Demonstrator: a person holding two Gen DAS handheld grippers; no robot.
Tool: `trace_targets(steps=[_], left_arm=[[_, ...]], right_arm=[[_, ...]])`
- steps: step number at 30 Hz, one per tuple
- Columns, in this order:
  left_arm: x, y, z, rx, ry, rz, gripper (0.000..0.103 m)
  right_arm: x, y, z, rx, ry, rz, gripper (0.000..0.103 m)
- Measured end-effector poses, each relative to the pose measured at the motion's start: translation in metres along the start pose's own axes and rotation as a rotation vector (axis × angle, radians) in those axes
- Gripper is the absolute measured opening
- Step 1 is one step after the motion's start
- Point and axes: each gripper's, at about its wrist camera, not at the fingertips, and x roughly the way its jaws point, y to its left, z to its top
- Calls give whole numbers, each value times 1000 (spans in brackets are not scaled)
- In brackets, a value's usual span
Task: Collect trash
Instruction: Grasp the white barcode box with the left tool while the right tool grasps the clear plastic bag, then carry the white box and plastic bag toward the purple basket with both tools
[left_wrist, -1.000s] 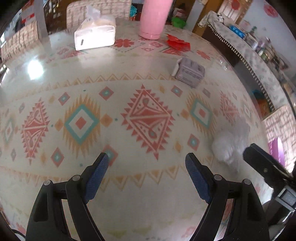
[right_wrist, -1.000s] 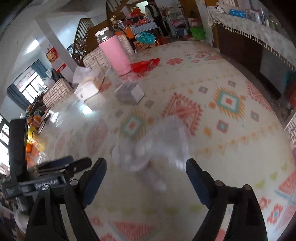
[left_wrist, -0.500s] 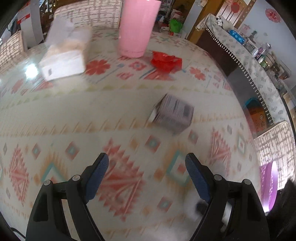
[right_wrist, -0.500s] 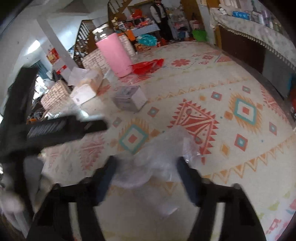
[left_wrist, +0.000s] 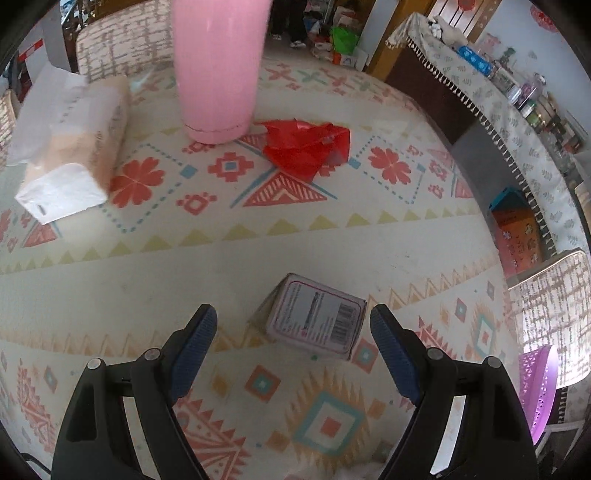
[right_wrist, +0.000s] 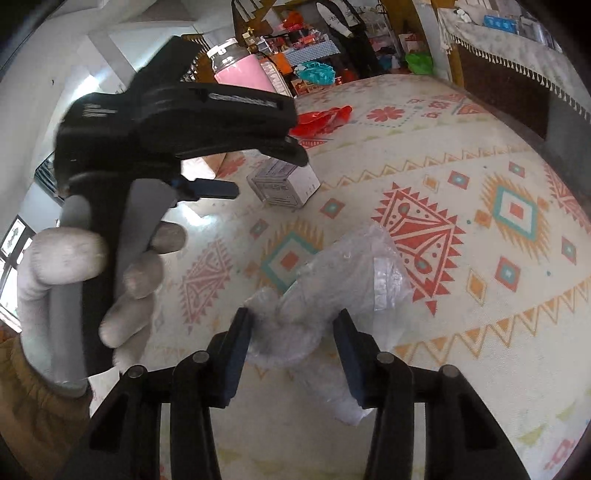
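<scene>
A crumpled clear plastic bag (right_wrist: 347, 280) was seen lying on the patterned tablecloth (right_wrist: 461, 295), its near end gathered into a wad. A small printed carton (left_wrist: 316, 317), barcode face up, was found lying flat and slightly askew nearer the table's middle. Farther back, a crumpled red plastic wrapper (left_wrist: 304, 146) was pictured lying just beside the base of a pink tumbler (left_wrist: 218, 70).

The right gripper (right_wrist: 291, 332) had just been closing on crumpled plastic; the left gripper (left_wrist: 291, 328), gripped by a gloved hand (right_wrist: 85, 280), gaped.
</scene>
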Motion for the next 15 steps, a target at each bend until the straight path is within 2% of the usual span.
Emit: trace_targets(steps=[3,5,6,7,8,15], left_arm=[[8,-6,-2,15,11,23,84],[10,-8,-4,24,19,39,80],[9,-9,-5,29,10,49,70],[8,-10,-7,36,3,58,55],[7,-12,-9,48,3,74,50],[-1,-11,-26,73,20,75,50]], right_arm=[[0,-2,1,1,1,4,49],[0,-2,1,-3,0,2,48],[0,-1,1,-5,0,1,48],[-1,-1,0,-8,0,-1,48],[-2,0,-1,-10,-1,-3,48],[-1,6,-4,-30,-1,-14,45]])
